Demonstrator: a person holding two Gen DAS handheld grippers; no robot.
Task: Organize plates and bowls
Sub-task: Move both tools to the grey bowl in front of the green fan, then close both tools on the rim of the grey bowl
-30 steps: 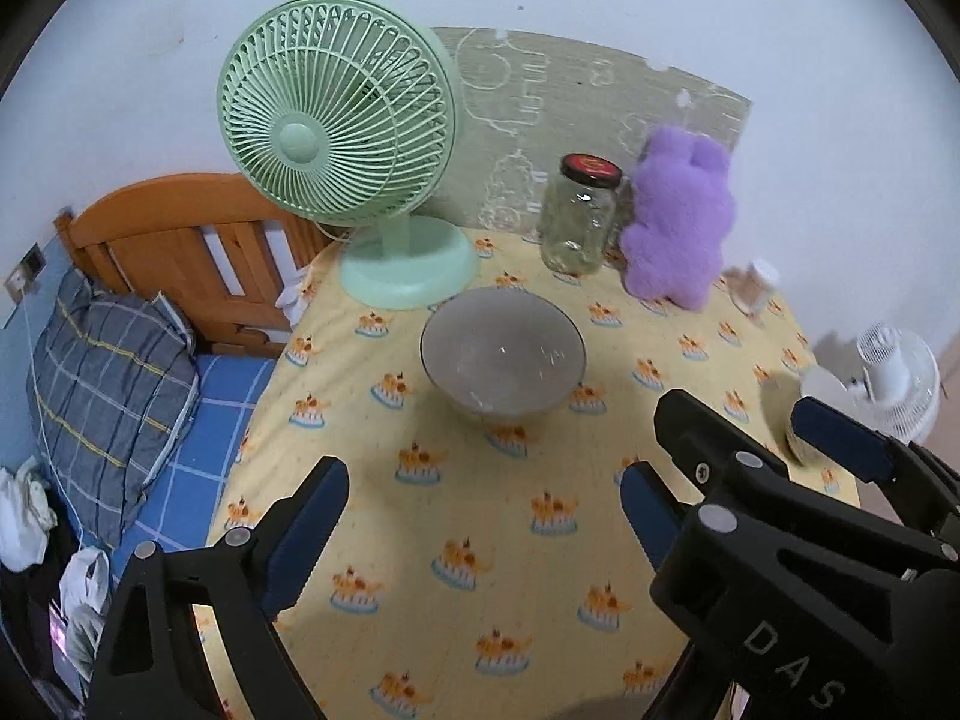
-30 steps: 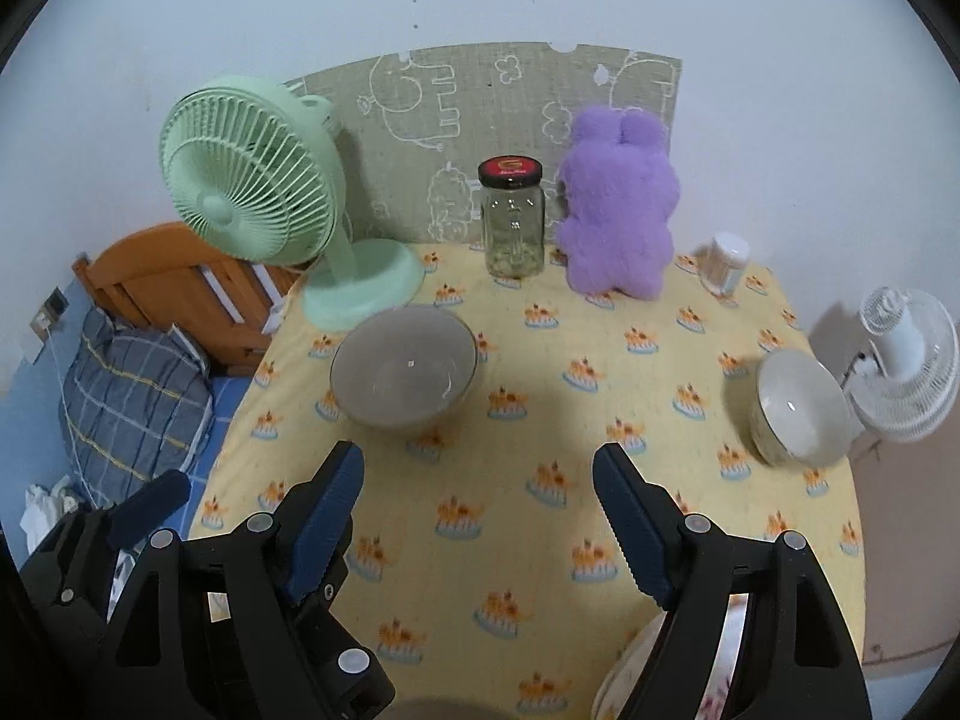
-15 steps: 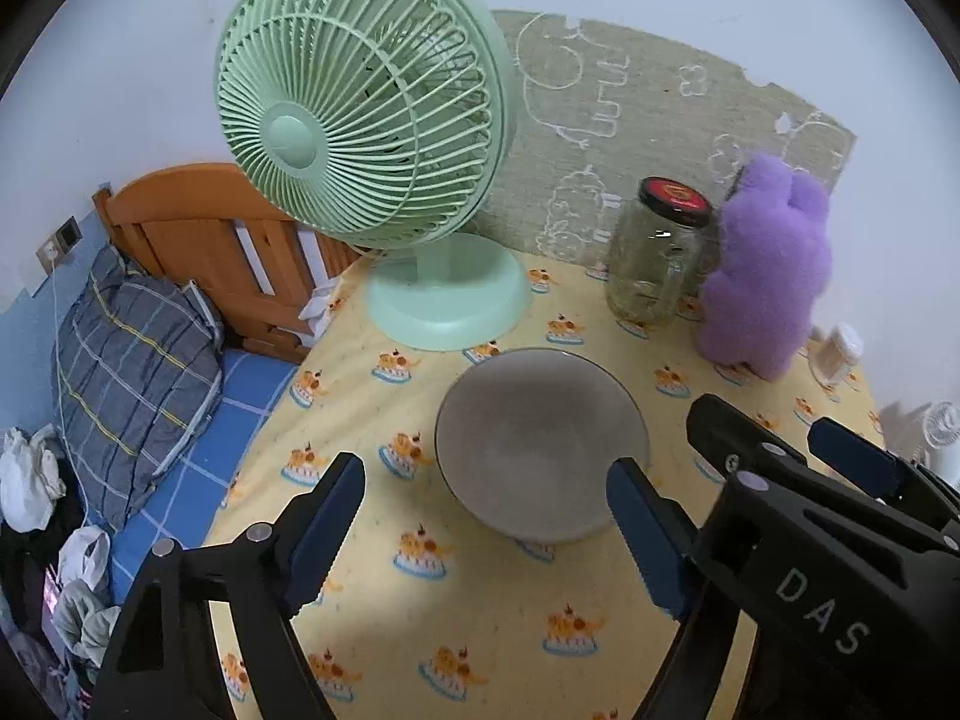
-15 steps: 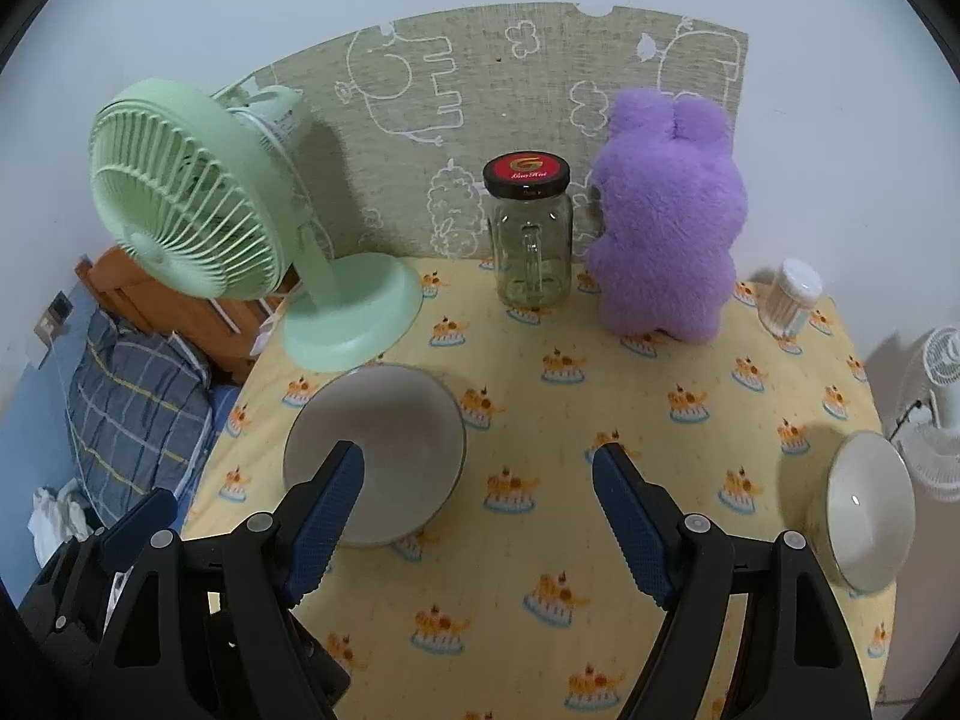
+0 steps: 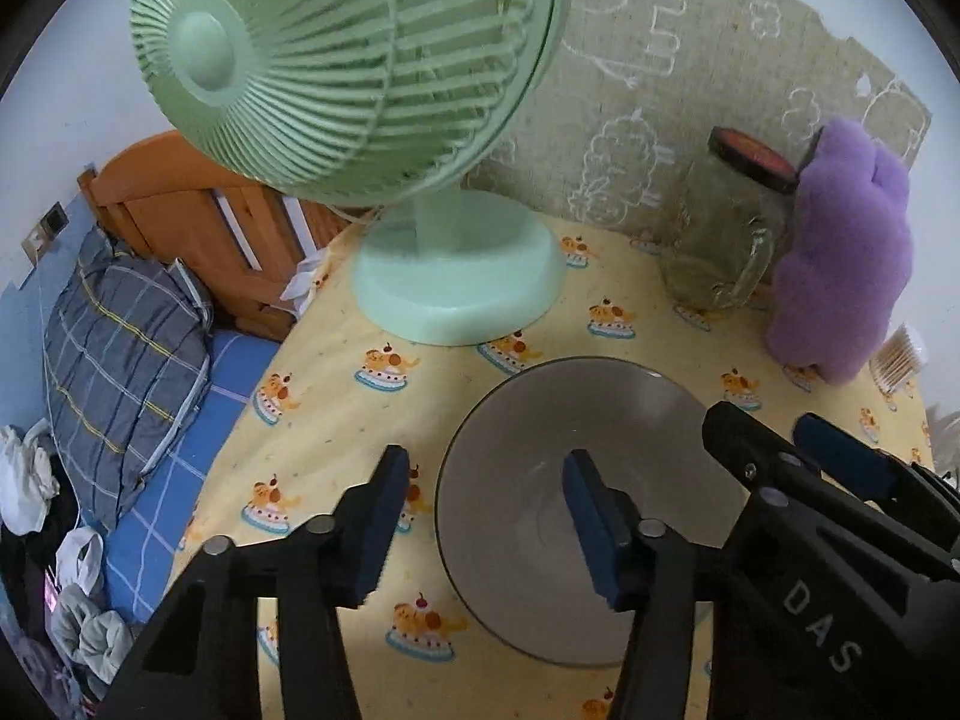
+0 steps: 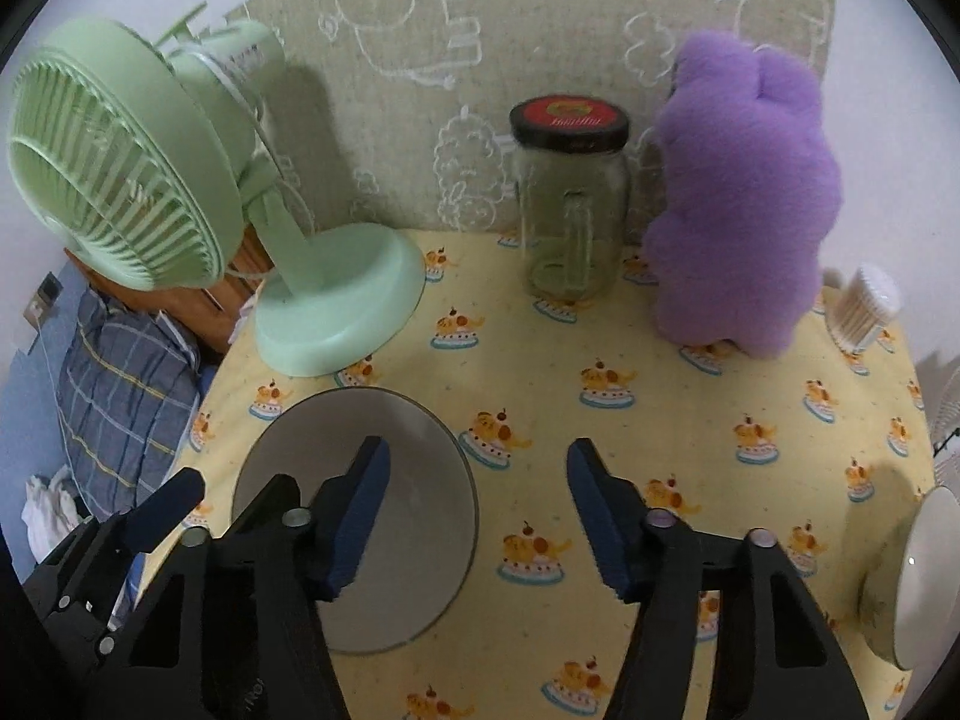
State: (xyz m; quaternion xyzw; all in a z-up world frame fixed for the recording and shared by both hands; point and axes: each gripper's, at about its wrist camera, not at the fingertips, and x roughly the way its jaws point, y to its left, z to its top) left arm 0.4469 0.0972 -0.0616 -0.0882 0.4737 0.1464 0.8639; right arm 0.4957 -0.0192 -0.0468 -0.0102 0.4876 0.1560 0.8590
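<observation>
A grey bowl (image 5: 540,468) stands on the yellow cake-print tablecloth (image 5: 336,402); it also shows in the right wrist view (image 6: 414,480). My left gripper (image 5: 483,522) is open and straddles the bowl's left rim, right finger over the inside, left finger outside. My right gripper (image 6: 477,516) is open, its left finger over the grey bowl's right side, its right finger over bare cloth. A white bowl (image 6: 918,570) stands at the table's right edge.
A green desk fan (image 6: 180,192) stands at the back left, a glass jar with a red lid (image 6: 573,204) and a purple plush (image 6: 744,198) along the back wall, a cotton-swab pot (image 6: 864,312) at the right. A bed with a plaid pillow (image 5: 120,330) lies beyond the left edge.
Both grippers have moved forward and down to the grey bowl. The left gripper's jaws now bracket the bowl's left rim; the right gripper's left finger now overlaps the bowl.
</observation>
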